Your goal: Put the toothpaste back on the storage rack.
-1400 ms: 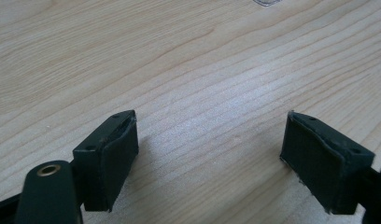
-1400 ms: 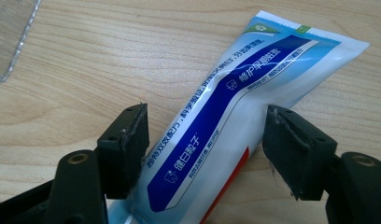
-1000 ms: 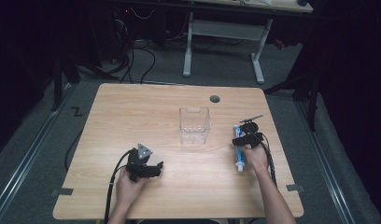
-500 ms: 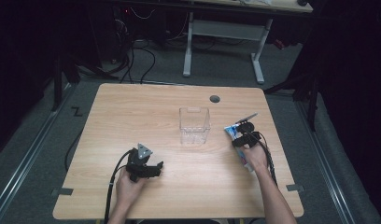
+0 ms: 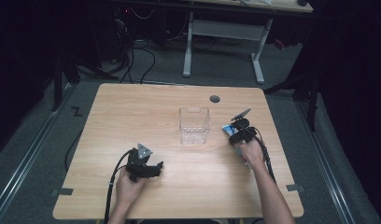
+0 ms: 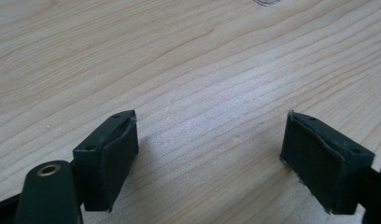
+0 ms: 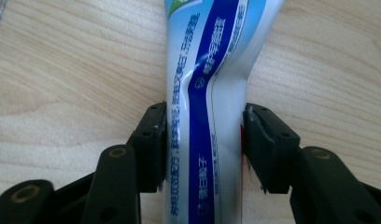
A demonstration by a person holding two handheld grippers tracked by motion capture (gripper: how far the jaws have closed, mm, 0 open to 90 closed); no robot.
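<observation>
wooden table — right gripper pinching toothpaste tube; lift level toward clear box — left gripper spread, idle.

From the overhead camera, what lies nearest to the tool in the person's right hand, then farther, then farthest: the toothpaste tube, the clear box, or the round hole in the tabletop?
1. White and blue toothpaste tube: clamped in the right tool.
2. Clear plastic box: to its left, mid-table.
3. Round grey hole: beyond, near the table's far edge.

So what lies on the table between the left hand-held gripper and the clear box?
Nothing: only bare wooden table lies between the left hand-held gripper and the clear box, as the high view shows.
</observation>
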